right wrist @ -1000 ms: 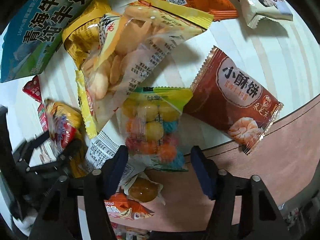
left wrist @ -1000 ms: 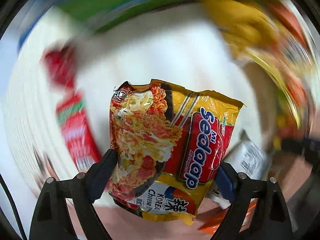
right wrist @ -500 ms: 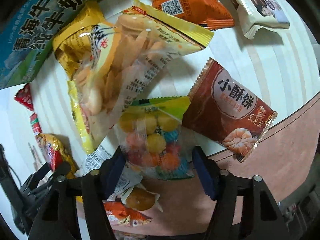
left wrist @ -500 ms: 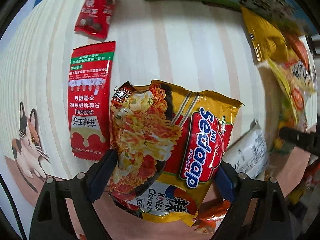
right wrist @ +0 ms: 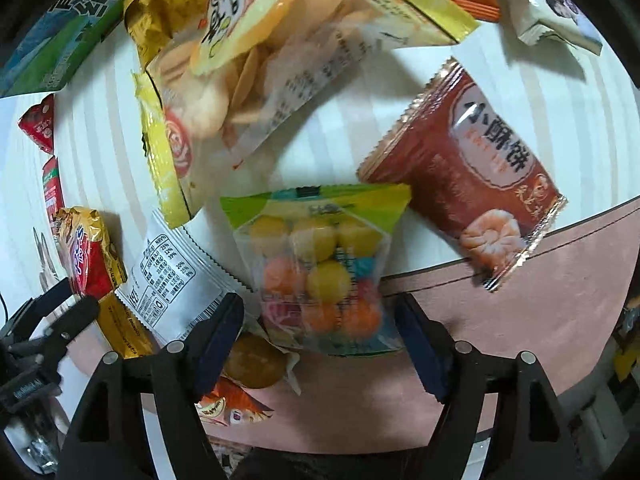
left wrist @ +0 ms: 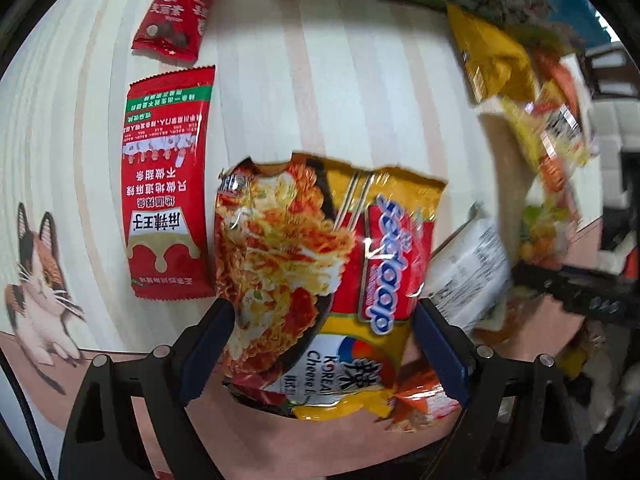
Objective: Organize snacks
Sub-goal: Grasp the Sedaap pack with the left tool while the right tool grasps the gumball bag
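We hold the Mi Sedaap noodle packet [left wrist: 320, 276] in the left gripper [left wrist: 320, 344], its jaws spread wide but pinching the packet by its 2 side edges; the lower part of the packet sits between the blue pads. From the right wrist view the same packet [right wrist: 90, 252] shows near the mat's left side, close to the near edge, and we cannot tell whether it is lifted or resting on the mat. Just left of it lies a long red sachet [left wrist: 168, 184], and beyond that, toward the far left corner of the striped mat [left wrist: 340, 92], a small dark red packet [left wrist: 174, 12]. We judge that these red packs form a row and the noodles are being brought alongside them.

The right gripper [right wrist: 320, 340] stands open with a bag of coloured candy balls [right wrist: 320, 268] between its jaws at the mat's near edge; we see no pad pressing on the bag. Left of it a white packet [right wrist: 176, 276] lies printed side up. A brown shrimp-cracker bag [right wrist: 468, 192] overhangs the near edge to the right, and a big yellow bag of rice crackers [right wrist: 260, 68] fills the middle.

Next, we think, the noodle packet needs setting flat beside the red sachet, edges parallel, then the jaws opening without dragging it. The candy bag looks like the following pick.
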Available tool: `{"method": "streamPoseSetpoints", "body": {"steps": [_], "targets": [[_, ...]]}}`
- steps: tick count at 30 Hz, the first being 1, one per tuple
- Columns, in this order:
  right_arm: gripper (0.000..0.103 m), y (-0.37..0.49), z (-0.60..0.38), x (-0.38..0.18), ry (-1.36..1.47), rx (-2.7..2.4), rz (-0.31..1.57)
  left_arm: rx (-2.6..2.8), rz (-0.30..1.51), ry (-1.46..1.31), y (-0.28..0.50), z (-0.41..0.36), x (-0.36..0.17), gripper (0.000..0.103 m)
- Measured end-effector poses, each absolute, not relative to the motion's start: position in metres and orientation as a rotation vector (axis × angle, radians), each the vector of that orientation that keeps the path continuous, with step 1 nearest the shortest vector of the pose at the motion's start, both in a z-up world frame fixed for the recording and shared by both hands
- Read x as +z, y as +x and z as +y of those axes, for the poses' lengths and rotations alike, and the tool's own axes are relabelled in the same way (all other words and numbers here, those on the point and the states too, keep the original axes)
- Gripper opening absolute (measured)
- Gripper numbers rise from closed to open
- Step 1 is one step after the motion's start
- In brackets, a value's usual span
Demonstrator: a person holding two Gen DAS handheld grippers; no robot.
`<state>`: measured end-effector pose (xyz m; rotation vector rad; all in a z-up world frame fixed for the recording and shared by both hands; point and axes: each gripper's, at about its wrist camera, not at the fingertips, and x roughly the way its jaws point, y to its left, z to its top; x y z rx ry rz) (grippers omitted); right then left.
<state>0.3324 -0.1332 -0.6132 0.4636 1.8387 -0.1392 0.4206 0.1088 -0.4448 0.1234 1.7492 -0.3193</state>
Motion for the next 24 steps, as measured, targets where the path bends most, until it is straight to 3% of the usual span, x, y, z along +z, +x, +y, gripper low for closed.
{"method": "streamPoseSetpoints", "body": {"steps": [2,10,15,24], "targets": [[0.08,0.331,-0.136,-0.612,0.47,-0.161,1.829,-0.31,1.753,0.165,0.415,0.105,-0.435,0.091],[0.079,0.339,-0.156,-0.612,0.561,-0.244,1.783,-0.243,1.726,0.248,0.412,0.088,-0.48,0.09],[0.055,0.337,-0.17,-0.6,0.526,-0.288,1.738,-0.203,1.697,0.204,0.423,0.073,-0.516,0.085],[0.05,0.325,-0.173,-0.583,0.51,-0.278,1.706,-0.127,1.665,0.08,0.406,0.087,-0.486,0.085]]}}
